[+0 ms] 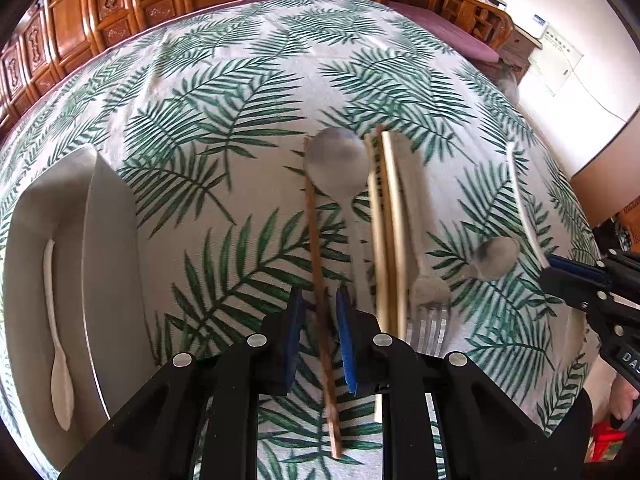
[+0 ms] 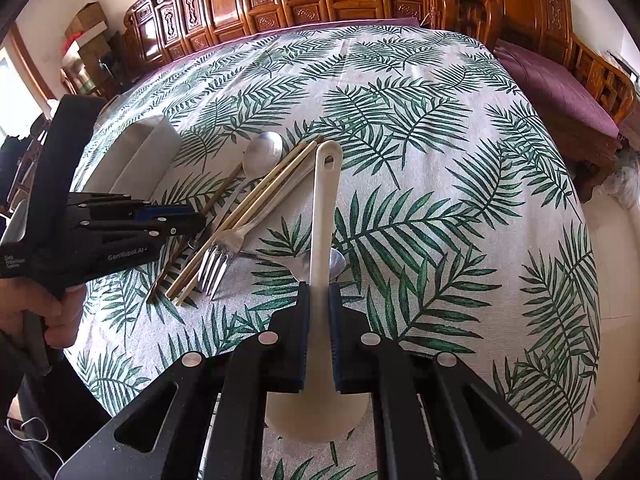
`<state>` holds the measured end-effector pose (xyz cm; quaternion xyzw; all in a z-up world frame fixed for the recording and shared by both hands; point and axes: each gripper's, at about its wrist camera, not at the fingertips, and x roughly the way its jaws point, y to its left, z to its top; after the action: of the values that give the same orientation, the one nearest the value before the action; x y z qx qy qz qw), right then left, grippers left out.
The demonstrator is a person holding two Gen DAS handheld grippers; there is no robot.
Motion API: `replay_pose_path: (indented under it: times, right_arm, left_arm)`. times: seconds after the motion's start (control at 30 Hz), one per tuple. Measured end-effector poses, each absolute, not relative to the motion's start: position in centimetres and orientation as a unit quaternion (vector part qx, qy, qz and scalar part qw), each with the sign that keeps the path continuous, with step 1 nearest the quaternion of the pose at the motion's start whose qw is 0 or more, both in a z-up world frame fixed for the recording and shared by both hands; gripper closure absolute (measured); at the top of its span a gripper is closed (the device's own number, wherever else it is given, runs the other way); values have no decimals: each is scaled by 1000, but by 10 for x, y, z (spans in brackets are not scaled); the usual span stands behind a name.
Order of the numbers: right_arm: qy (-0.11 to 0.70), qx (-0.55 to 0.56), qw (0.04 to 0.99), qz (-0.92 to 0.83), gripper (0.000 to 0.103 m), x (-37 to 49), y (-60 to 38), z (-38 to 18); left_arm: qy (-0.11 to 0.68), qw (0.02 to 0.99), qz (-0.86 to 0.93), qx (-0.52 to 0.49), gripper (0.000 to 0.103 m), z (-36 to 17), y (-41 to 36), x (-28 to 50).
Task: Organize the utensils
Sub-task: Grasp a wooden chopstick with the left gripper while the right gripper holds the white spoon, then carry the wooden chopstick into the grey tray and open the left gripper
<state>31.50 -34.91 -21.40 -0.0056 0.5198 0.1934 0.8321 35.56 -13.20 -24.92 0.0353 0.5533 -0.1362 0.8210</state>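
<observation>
A: What is held, and where is it?

B: A thin dark wooden chopstick (image 1: 320, 264) is pinched near its lower third by the left gripper (image 1: 320, 340), whose jaws are pressed in on it. It lies on the leaf-print tablecloth (image 1: 224, 92), beside a large metal spoon (image 1: 336, 164), two pale chopsticks (image 1: 386, 232) and a fork (image 1: 428, 304). A white plastic spoon (image 2: 322, 216) is clamped by its handle in the right gripper (image 2: 318, 336), bowl end nearest the camera.

A: How is the chopstick judged to handle?

B: It is judged light, stiff and smooth, so it may pivot in the pads; a hold nearer the middle would be steadier.

A: And its destination?

B: A white tray (image 1: 104, 208), already holding one white spoon (image 1: 60, 352), is seen well apart to the left.
</observation>
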Motion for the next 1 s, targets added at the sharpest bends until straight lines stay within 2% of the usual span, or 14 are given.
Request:
replay_pose_path:
  times: [0.3,0.33,0.37,0.63,1.0]
  right_arm:
    - [521,-8,831,196,92,314,-347,-215]
    - [521,-8,831,196,92,314,-347,-215]
    - [521,-8,831,196,92,314,-347,-215]
    - [520,-6,831,197,92,314,-347,-214]
    - [491,-10,848,201,92,307,-343,-186]
  left_arm:
    - [552,821,-129,66,89,-249,-140,365]
    - [551,822,-126,66,91,-249,-140,366]
    - [551,823,-122,65,98,-249,-140,367]
    - [542,832,-104,60,99,-243,-122,361]
    - [483,866,-119,60,99,-184,-101,323]
